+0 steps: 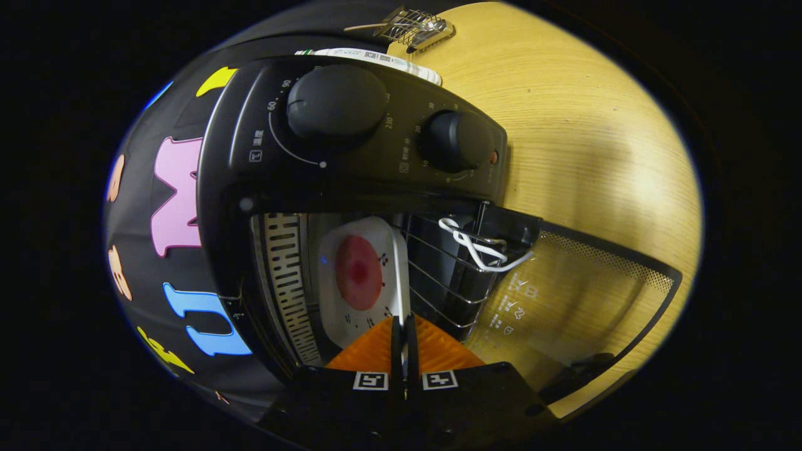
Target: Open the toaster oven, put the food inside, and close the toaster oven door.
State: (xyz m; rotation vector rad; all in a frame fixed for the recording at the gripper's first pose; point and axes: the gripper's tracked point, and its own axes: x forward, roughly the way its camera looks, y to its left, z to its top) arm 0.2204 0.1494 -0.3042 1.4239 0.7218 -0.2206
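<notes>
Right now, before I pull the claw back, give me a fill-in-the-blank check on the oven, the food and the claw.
1. The toaster oven door is ____.
2. The white plate with the round red food sits ____ the oven.
3. The claw is shut on the plate's ____.
4. The oven stands on a ____ table.

Missing words: open; inside; rim; wooden

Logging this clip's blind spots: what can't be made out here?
- White square plate with red food, gripper view: the fingers, shut on its near edge, cover that edge.
- Black toaster oven dial markings: too small.
- Glass oven door handle: too dark.
- Wire object on wooden table: too small.
</notes>
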